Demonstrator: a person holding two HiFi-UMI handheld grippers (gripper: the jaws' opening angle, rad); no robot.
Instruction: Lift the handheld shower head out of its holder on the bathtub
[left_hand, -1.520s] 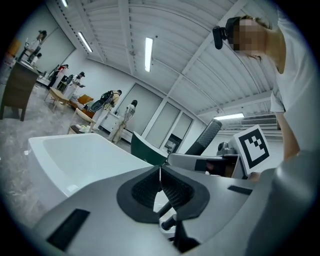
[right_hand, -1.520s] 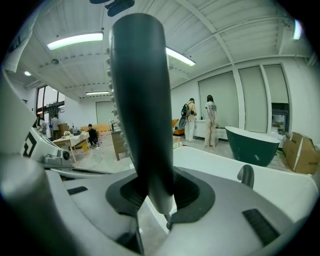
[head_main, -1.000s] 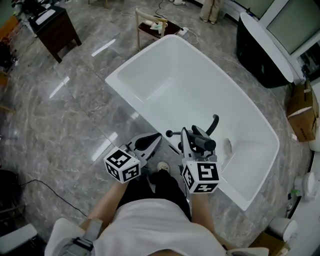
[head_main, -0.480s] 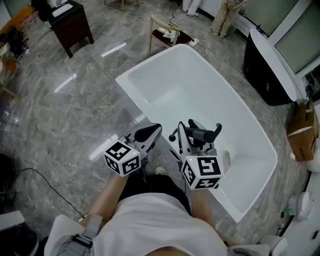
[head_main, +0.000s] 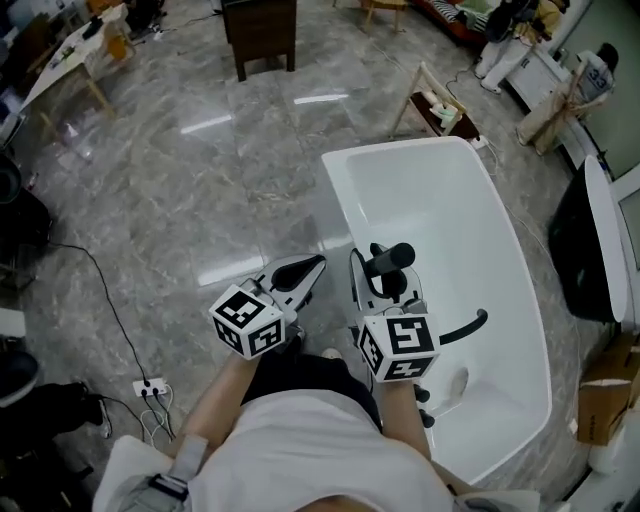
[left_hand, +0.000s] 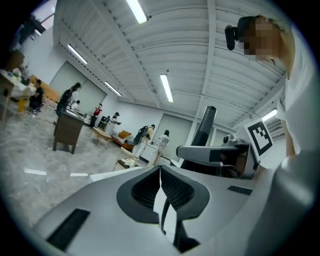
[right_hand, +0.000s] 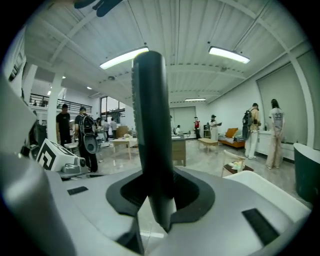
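The black handheld shower head sits crosswise in my right gripper, which is shut on its handle, just above the left rim of the white bathtub. In the right gripper view the shower head stands upright between the pads. A black curved tap spout shows on the tub's near rim, behind that gripper. My left gripper hangs over the floor left of the tub, its jaws shut with nothing between them. The left gripper view also catches the shower head off to the right.
A wooden chair stands past the tub's far end, a dark cabinet further back. A power strip with cable lies on the marble floor at the left. A black unit flanks the tub's right side. Several people stand far off.
Both grippers and the view have swung to the left; the tub now lies to the right. The shower head has stayed in the right gripper throughout. The left gripper stays shut.
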